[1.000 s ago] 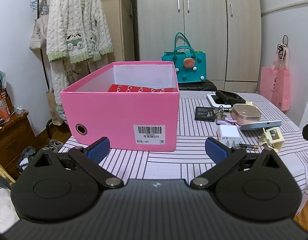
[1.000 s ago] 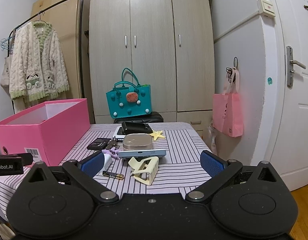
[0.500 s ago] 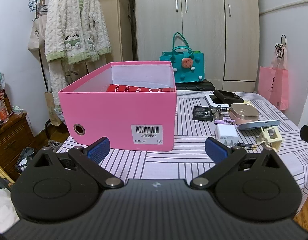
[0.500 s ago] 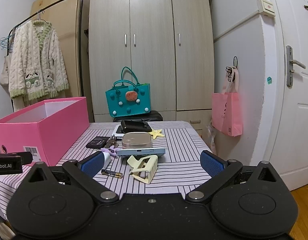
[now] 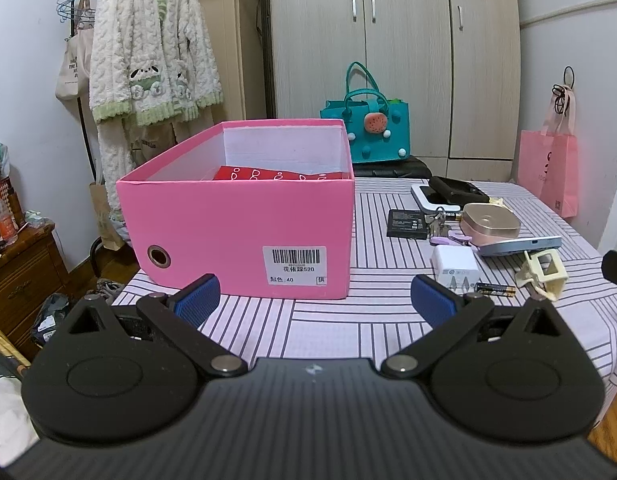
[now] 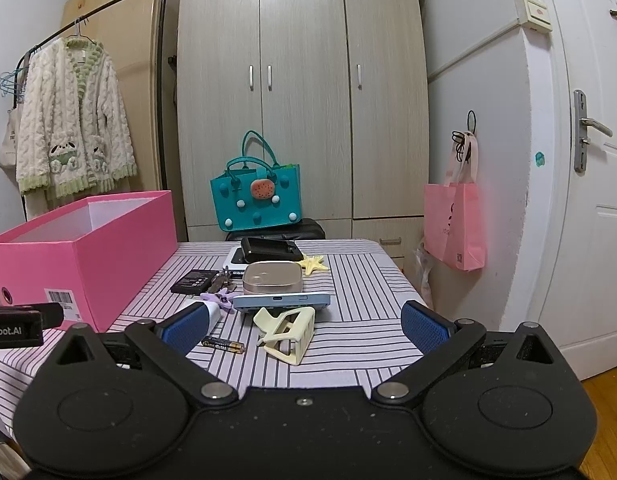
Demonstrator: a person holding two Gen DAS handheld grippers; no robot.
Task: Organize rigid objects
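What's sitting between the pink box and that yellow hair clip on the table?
In the left wrist view, a white charger plug and an AA battery lie between the pink box and the yellow hair clip.

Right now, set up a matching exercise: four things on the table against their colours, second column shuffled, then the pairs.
Things:
1. shoe box
2. hair claw clip
3. plug adapter
4. starfish ornament

Colours:
A. white
B. yellow
C. pink
D. cream

Pairs: 1-C, 2-D, 3-A, 4-B
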